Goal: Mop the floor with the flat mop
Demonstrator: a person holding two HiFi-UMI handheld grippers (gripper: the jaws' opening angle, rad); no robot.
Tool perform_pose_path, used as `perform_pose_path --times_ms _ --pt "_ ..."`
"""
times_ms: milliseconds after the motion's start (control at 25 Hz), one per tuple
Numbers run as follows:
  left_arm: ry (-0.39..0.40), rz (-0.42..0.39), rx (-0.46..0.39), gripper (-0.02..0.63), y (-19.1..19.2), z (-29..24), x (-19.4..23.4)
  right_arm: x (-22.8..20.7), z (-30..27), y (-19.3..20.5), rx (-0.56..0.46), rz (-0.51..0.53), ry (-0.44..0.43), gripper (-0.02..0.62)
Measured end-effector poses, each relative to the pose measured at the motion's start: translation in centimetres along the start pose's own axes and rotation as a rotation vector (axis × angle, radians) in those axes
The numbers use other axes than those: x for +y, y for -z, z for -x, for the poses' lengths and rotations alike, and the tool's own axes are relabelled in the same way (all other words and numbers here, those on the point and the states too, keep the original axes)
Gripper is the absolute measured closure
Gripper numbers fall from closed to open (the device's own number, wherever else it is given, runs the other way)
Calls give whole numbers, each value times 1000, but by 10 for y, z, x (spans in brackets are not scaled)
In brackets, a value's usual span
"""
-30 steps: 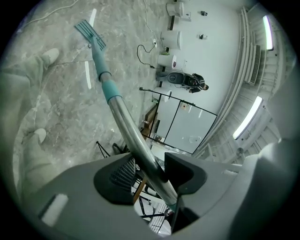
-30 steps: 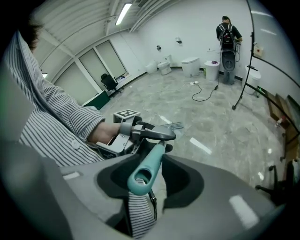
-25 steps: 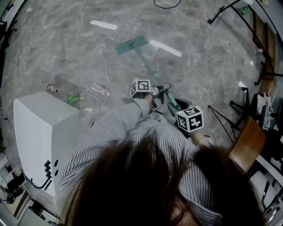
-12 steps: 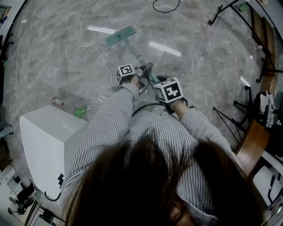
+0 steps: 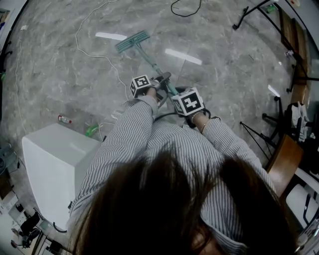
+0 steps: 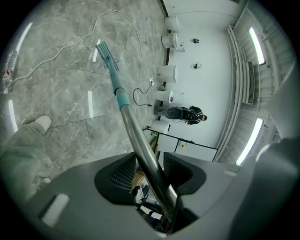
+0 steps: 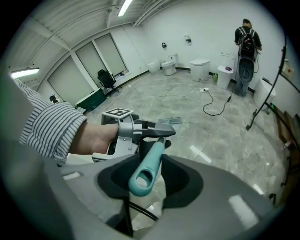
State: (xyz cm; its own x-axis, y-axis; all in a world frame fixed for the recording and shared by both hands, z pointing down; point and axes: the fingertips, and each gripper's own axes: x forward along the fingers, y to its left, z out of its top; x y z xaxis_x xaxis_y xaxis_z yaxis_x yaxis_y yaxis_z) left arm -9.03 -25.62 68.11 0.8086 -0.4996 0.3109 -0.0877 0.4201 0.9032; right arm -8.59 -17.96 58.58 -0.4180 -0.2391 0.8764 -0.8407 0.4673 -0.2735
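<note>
The flat mop lies with its teal head point(image 5: 132, 42) flat on the grey marble floor, ahead and slightly left of me. Its pole point(image 5: 149, 62) slants back to both grippers. My left gripper point(image 5: 158, 84) is shut on the metal pole point(image 6: 140, 145), which runs between its jaws toward the mop head point(image 6: 105, 54). Just behind it, my right gripper point(image 5: 184, 102) is shut on the teal handle end point(image 7: 147, 168), whose loop sticks out toward the camera. In the right gripper view, the left gripper point(image 7: 140, 131) shows just ahead on the same pole.
A white cabinet point(image 5: 55, 169) stands at my left. A white cable point(image 5: 94, 50), a small bottle point(image 5: 65, 119) and a green item point(image 5: 91, 130) lie on the floor nearby. A black cable point(image 5: 184, 7), stands point(image 5: 259, 10) and a wooden chair point(image 5: 281, 159) are on the right. A person point(image 7: 246, 42) stands far off.
Both grippers have pushed forward and left with the pole, and the mop head has slid farther away across the floor. Over the last half second the shift is small.
</note>
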Motion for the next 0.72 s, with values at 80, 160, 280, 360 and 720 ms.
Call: perform_pose_path --times_ms 80,160,280,360,720 --pt "5 1 -7 420 0 -1 1 -1 0 2 6 -7 1 454" --pt "4 -1 -9 420 1 -1 0 -2 1 1 5 -6 2 456" --pt "-6 -13 6 420 2 -3 -1 -3 2 1 10 11 10 456" --pt "-12 -20 16 420 2 -2 0 -3 1 1 18 19 15 456" --pt "-24 -42 53 417 4 -9 0 -9 1 2 59 61 21 456"
